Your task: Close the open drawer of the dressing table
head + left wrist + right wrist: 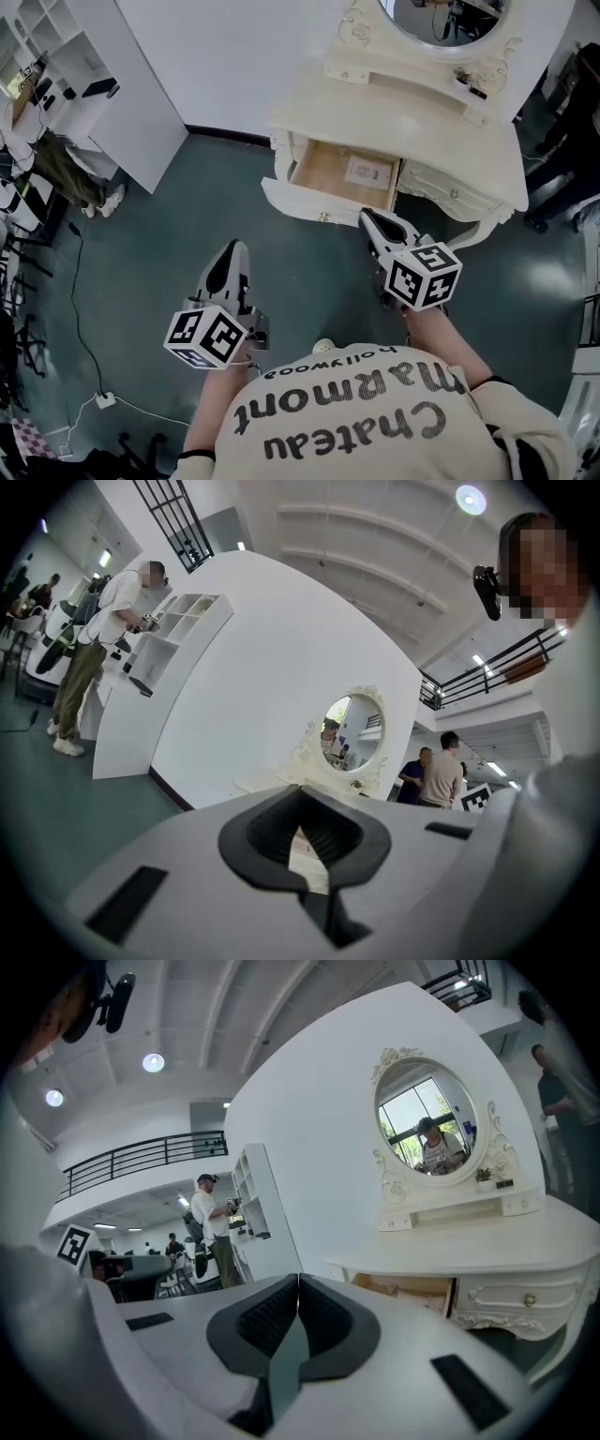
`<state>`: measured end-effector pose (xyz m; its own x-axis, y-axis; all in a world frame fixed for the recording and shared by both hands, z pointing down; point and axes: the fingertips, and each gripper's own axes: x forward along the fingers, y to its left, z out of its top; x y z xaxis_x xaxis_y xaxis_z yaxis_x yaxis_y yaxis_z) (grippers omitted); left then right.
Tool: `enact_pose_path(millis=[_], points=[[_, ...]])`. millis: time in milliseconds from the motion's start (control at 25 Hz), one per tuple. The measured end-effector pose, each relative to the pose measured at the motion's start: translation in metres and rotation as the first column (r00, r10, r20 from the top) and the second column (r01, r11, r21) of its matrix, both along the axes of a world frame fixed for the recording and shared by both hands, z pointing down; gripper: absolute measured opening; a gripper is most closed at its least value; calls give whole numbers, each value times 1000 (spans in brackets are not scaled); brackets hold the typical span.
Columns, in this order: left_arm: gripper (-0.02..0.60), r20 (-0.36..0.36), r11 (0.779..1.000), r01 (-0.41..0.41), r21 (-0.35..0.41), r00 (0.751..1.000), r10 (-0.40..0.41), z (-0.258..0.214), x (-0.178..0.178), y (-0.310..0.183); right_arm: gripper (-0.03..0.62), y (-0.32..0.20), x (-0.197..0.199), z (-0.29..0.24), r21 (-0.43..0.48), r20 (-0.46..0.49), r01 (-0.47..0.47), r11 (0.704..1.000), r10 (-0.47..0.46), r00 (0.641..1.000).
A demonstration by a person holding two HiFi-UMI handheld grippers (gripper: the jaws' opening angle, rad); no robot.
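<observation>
The cream dressing table [487, 141] with an oval mirror [448, 21] stands at the upper right. Its left drawer [323, 204] is pulled out, showing a wooden inside with a paper label [366, 172]. My right gripper [367, 216] is shut and empty, its tip just in front of the right end of the drawer front. My left gripper [235, 246] is shut and empty too, lower left over the green floor, apart from the drawer. In the right gripper view the open drawer [403, 1288] shows past the shut gripper [298, 1281]. The left gripper [300, 791] faces the mirror [352, 733].
The table's right drawer [452, 193] is closed. A white shelf unit [122, 103] stands at the upper left with a person [66, 173] beside it. A cable and power strip [103, 400] lie on the floor at the lower left. Dark furniture [562, 150] sits right of the table.
</observation>
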<state>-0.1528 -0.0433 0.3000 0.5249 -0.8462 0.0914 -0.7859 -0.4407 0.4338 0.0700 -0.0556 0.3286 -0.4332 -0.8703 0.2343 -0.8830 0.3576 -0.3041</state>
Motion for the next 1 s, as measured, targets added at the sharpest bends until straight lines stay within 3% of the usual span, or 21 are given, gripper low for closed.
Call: enact_pose_path(millis=[320,440,680,1000], points=[[8,-15,997,7,-74,1000,-8,30,-11,-7,34,-1,-6,70,-155,31,-21,988,27,999],[8,-25,993,30,-110,999,-33,44,-17,-4,96,0,-7,92,-198,14,-17,980,20,1000],[8,-32,985,115,-132,992,-120,57,-42,1,142,-10,-15,132,-271,-3,12,962,-13,1000],[8,-21,961,223,-166,973,-229,69,-75,-2,144,-37,-29,174,-371,-15,42,928,-51,999]])
